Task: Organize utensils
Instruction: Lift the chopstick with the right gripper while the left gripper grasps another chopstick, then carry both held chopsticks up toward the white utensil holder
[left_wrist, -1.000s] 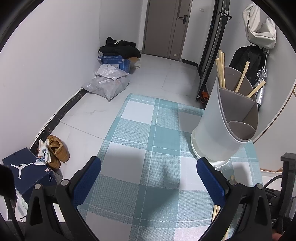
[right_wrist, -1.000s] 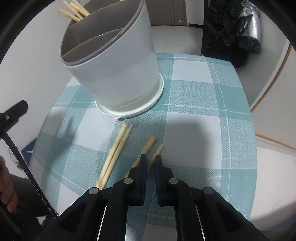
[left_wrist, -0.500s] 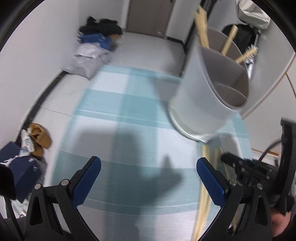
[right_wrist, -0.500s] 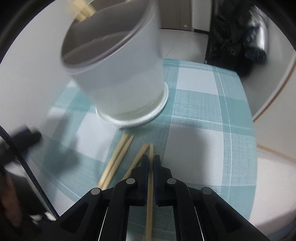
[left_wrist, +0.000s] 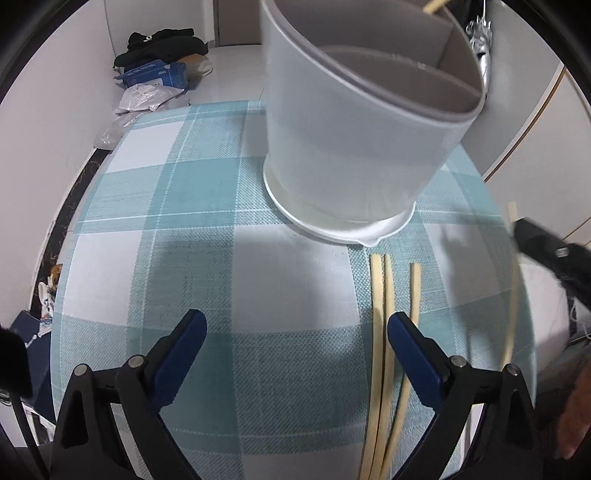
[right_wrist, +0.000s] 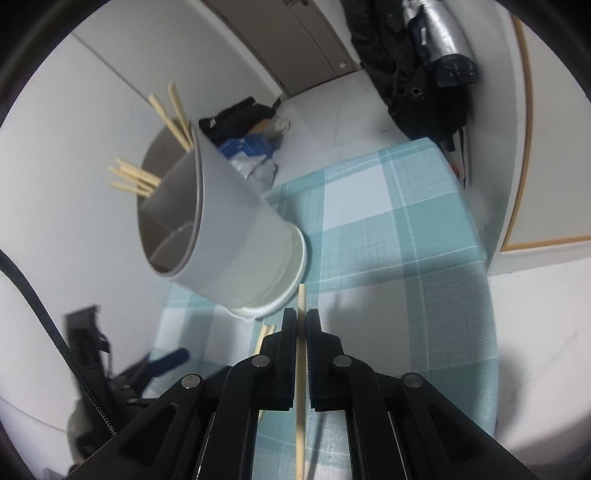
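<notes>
Three loose chopsticks (left_wrist: 384, 332) lie on the worktop (left_wrist: 207, 206), which is covered by a teal-and-white checked cloth. They sit just in front of the base of the white utensil holder (left_wrist: 354, 147), two side by side and touching along much of their length, the third a little to their right. Their far tips stop just short of the holder's foot.

The left gripper (left_wrist: 295, 328) hovers low over the cloth with its blue-padded jaws spread wide and nothing between them. Its right finger (left_wrist: 413, 354) overlaps the near part of the loose chopsticks in this view; whether it touches them cannot be told.

The right gripper (right_wrist: 301, 321) is closed tight on a single chopstick (right_wrist: 301, 299), which runs lengthwise between the jaws and pokes out past the fingertips toward the holder's base. In the left wrist view this held chopstick appears blurred at the far right, above the cloth.

The utensil holder stands upright on the worktop and has grey inner dividers. Several chopsticks (right_wrist: 140, 177) already stand in its rear compartments, leaning outward, while the nearest compartment (left_wrist: 399, 74) looks bare in the part that shows.
</notes>
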